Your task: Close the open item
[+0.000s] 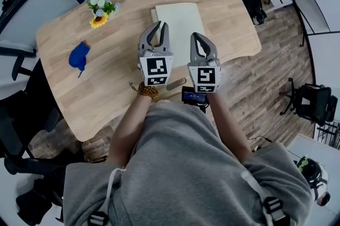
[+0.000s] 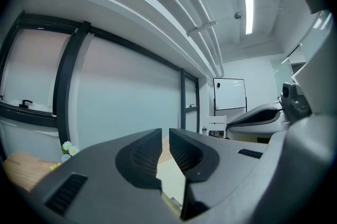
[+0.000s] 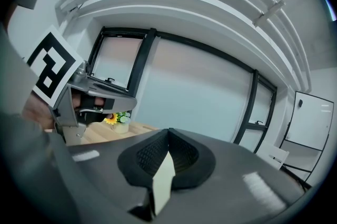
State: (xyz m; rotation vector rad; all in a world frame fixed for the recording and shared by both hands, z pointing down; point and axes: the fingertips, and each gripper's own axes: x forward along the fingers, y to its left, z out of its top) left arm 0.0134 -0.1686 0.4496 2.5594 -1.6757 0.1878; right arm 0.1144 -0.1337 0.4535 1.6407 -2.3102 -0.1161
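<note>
Jaws on the left gripper [image 2: 165, 136] stand narrowly apart with nothing gripped. Those of the right gripper [image 3: 168, 133] are pressed together, empty. Both hover side by side above the near half of the wooden table [image 1: 79, 97], tips over the near edge of the cream book [image 1: 180, 23], which shows through each gap. The book lies flat at the table's middle and looks already closed, so the task seems finished or nearly so. At most, the next move would be a light press on the cover before drawing back. A flower pot [image 1: 101, 10] and a blue object [image 1: 78, 56] sit well to the left, blocking nothing.
</note>
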